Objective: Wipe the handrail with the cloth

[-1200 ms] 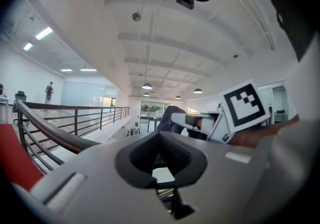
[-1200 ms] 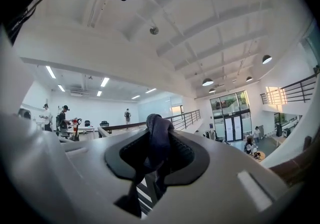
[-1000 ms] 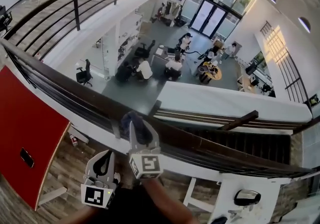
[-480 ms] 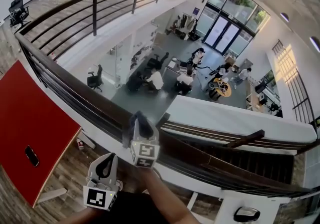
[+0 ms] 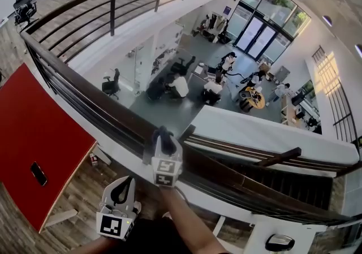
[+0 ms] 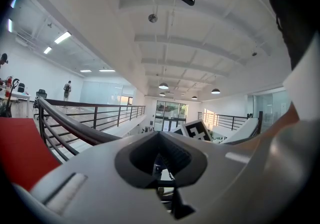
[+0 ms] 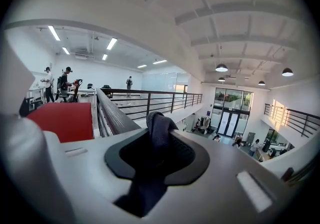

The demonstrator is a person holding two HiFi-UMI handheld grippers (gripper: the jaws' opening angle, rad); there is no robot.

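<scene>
The right gripper (image 5: pixel 164 154) has its jaws closed on a dark cloth (image 5: pixel 164 138), which lies on top of the brown handrail (image 5: pixel 79 83), near the middle of its length. The left gripper (image 5: pixel 123 184) hangs nearer and lower, with its jaws together and nothing between them.

To wipe well, I think the cloth must stay pressed flat on the rail and slide along its length with steady pressure, not lift at the edges.

Compared with a second ago, the cloth has hardly moved along the rail. The view has shifted, so more of the red table (image 5: pixel 39 134) shows at the left.
</scene>
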